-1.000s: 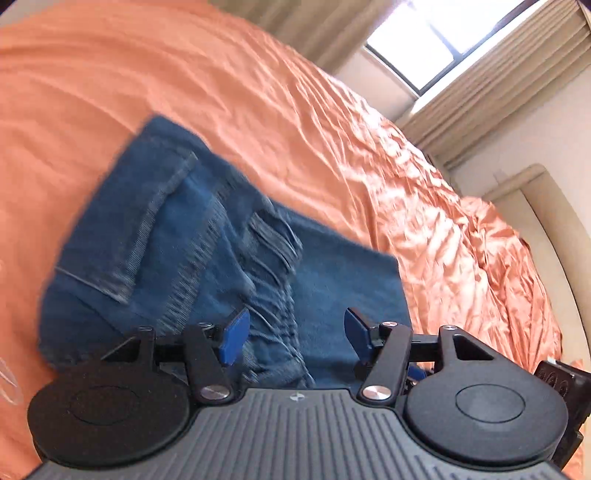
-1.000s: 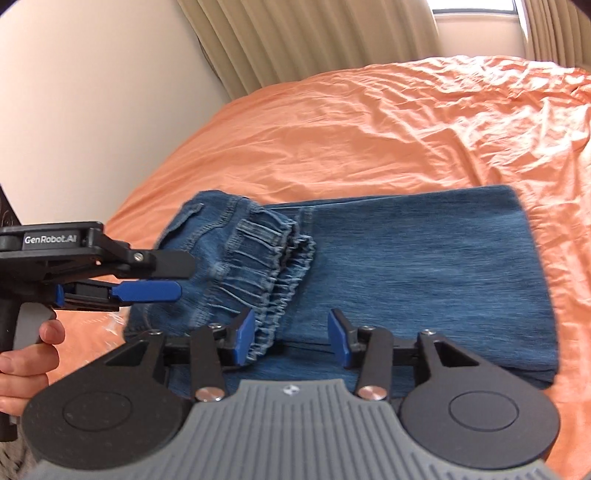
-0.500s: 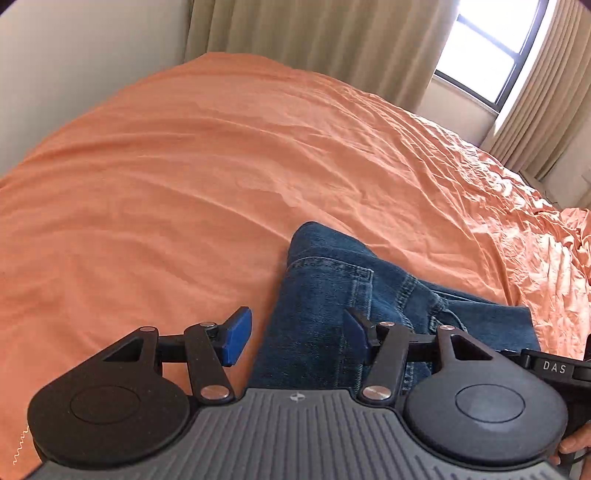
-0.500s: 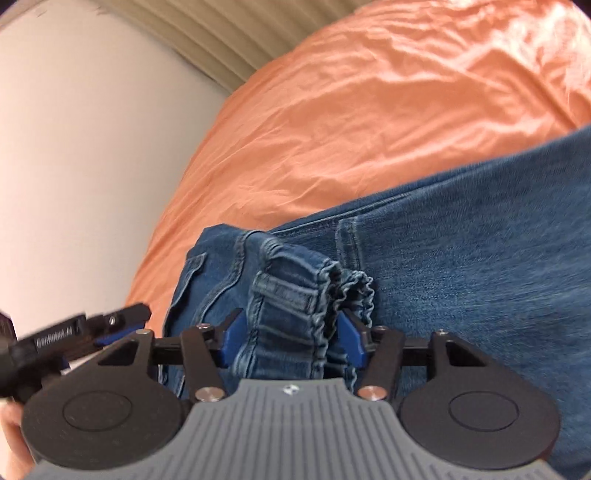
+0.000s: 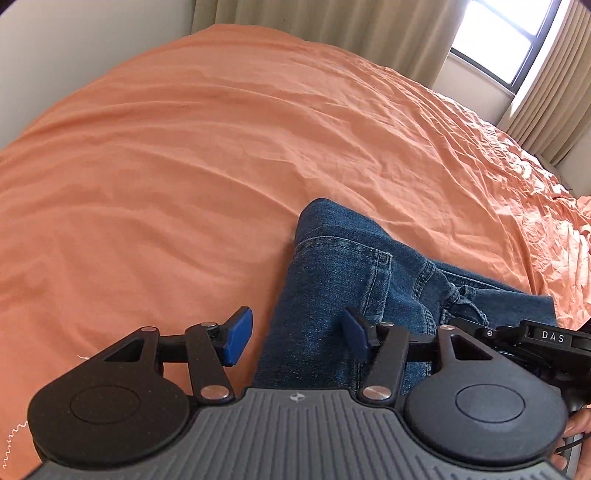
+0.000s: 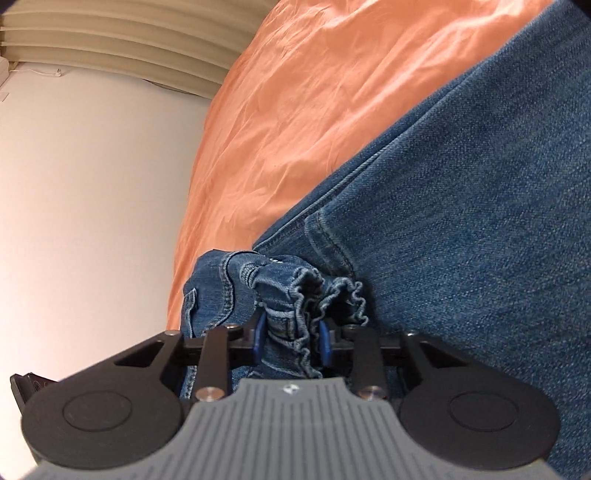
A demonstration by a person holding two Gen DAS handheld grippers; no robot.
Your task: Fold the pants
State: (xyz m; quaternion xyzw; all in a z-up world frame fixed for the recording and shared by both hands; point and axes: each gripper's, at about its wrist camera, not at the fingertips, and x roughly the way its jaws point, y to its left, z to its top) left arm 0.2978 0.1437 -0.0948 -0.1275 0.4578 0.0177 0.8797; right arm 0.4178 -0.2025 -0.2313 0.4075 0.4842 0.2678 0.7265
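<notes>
Blue denim pants [image 5: 343,280] lie folded on an orange bed sheet [image 5: 184,147]. In the left wrist view my left gripper [image 5: 295,336] is open, its blue pads astride the left edge of the denim near the back pocket. In the right wrist view the pants [image 6: 480,184] fill the right side, and my right gripper [image 6: 291,338] is shut on the gathered elastic waistband [image 6: 295,295]. The right gripper's body also shows at the right edge of the left wrist view [image 5: 535,339].
The orange sheet [image 6: 314,92] spreads wide to the left and beyond the pants. A pale wall [image 6: 92,184] runs along the bed's far side. Beige curtains [image 5: 332,22] and a bright window [image 5: 509,37] stand behind the bed.
My right gripper moved in over the waistband and closed on it. My left gripper swung to the pants' left edge and stays open.
</notes>
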